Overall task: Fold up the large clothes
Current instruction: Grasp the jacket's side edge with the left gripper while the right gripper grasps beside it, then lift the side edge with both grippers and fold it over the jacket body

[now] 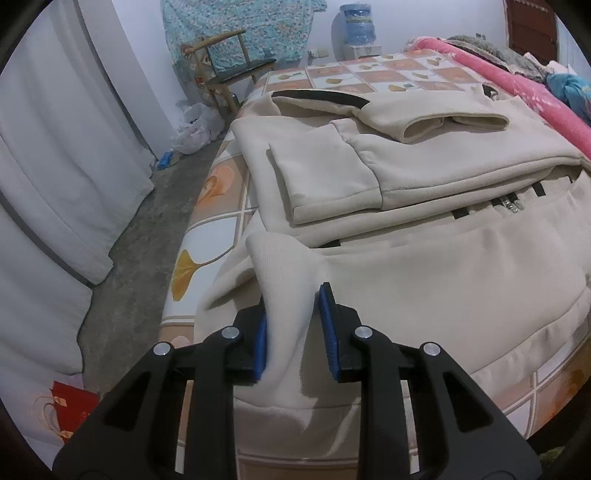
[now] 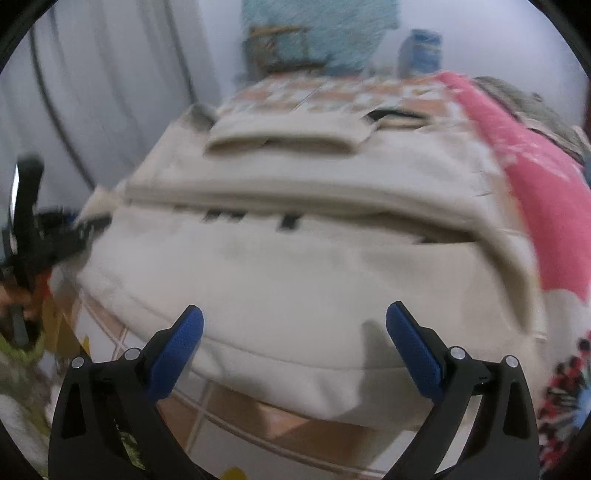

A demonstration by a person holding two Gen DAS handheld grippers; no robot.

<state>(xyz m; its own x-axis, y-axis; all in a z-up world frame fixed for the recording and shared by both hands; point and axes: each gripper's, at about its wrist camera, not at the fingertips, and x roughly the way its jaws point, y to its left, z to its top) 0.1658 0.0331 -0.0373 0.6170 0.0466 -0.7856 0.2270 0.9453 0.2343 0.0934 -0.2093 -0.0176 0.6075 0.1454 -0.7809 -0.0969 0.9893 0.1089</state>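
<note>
A large cream hooded jacket [image 1: 424, 266] lies spread on the bed, its sleeves folded across the upper half and a black zipper line across the middle. My left gripper [image 1: 293, 321] is shut on a raised fold of the jacket's near left hem corner. In the right wrist view the same jacket [image 2: 295, 266] fills the middle, blurred. My right gripper [image 2: 294, 325] is open and empty, just above the jacket's near hem. The left gripper shows in the right wrist view [image 2: 79, 225] at the jacket's left corner.
The bed [image 1: 218, 221] has a tile-patterned sheet with orange leaves. A pink blanket [image 1: 517, 81] and more cloth lie along its right side. A wooden chair [image 1: 229, 66], a water bottle [image 1: 356, 24], white curtains [image 1: 55, 166] and bare concrete floor [image 1: 147, 240] are at left and behind.
</note>
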